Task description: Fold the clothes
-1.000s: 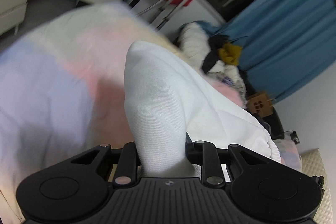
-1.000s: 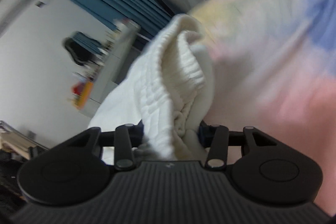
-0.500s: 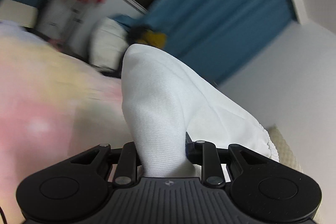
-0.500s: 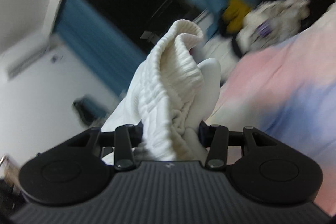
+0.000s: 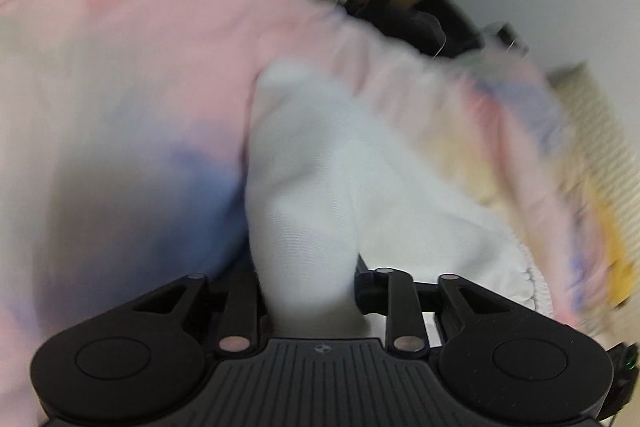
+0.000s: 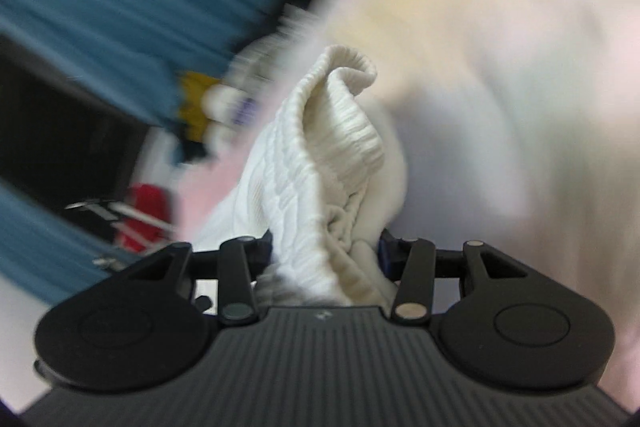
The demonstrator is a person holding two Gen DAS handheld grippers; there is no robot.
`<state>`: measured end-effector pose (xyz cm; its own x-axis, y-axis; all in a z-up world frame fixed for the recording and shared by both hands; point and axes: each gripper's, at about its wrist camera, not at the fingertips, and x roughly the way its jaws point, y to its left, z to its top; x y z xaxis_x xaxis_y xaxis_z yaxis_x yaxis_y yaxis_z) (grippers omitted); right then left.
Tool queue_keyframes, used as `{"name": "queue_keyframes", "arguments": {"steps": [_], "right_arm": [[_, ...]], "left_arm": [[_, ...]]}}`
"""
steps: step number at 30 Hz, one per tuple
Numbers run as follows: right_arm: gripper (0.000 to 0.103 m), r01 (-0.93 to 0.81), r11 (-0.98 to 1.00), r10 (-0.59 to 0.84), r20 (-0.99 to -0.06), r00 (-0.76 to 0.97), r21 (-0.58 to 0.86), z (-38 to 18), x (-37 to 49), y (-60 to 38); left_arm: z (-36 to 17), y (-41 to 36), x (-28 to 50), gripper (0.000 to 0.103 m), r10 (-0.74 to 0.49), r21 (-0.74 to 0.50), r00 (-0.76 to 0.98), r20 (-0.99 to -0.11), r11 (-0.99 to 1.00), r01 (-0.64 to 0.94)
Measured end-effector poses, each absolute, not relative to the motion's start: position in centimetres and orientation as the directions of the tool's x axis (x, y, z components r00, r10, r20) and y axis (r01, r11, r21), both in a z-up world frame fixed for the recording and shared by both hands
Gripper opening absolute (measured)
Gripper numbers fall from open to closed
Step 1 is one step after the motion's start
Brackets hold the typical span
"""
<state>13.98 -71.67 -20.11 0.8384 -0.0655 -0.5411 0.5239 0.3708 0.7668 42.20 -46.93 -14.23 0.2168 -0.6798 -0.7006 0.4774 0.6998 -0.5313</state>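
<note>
oddly, only the right gripper [image 6: 326,255] shows the white garment's [image 6: 320,163] ribbed cuff; left gripper [image 5: 308,279] clamps smoother, blurry cloth.

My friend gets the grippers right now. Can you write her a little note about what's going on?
Left gripper: shut on smooth white cloth of the white garment.
Right gripper: shut on its ribbed white edge.
The garment is held at both grippers, over the pastel pink, blue and yellow bedspread. Both views are blurred.
Done: both grips are taken.
Left: no fold shows yet. Lay it flat on the bedspread, then fold it.
</note>
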Motion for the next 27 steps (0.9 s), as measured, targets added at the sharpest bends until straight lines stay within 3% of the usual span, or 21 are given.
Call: {"name": "queue_keyframes", "arguments": {"steps": [4, 9, 14, 16, 20, 22, 27], "right_arm": [[0.052, 0.471, 0.257, -0.087, -0.465, 0.881, 0.844, -23.8, 12.2, -70.9], [0.061, 0.499, 0.233, -0.047, -0.503, 0.863, 0.835, -22.3, 11.5, -71.9], [0.079, 0.6, 0.292, -0.114, -0.595, 0.795, 0.745, -17.6, 9.4, -70.5], [0.08, 0.607, 0.311, -0.142, -0.596, 0.79, 0.731, -16.0, 8.2, -69.8], [0.084, 0.596, 0.387, -0.189, -0.572, 0.798, 0.704, -12.3, 5.8, -67.3], [0.084, 0.59, 0.442, -0.218, -0.558, 0.801, 0.675, -10.0, 4.7, -65.8], [0.086, 0.548, 0.559, -0.264, -0.493, 0.829, 0.622, -5.0, 1.6, -61.9]], "left_arm": [[-14.4, -46.7, 42.9, 0.043, -0.72, -0.557, 0.208, -0.662, 0.659, 0.506], [-12.3, -45.4, 41.5, 0.059, -0.684, -0.475, 0.247, -0.687, 0.679, 0.56], [-8.8, -41.7, 35.8, 0.075, -0.653, -0.401, 0.309, -0.691, 0.703, 0.588], [-6.4, -40.6, 33.3, 0.084, -0.643, -0.357, 0.351, -0.681, 0.71, 0.607], [-1.8, -38.4, 27.9, 0.086, -0.591, -0.23, 0.442, -0.675, 0.737, 0.636], [0.3, -38.1, 25.2, 0.094, -0.566, -0.157, 0.482, -0.669, 0.742, 0.652], [5.4, -32.3, 17.6, 0.102, -0.578, -0.098, 0.547, -0.606, 0.736, 0.67]]}}
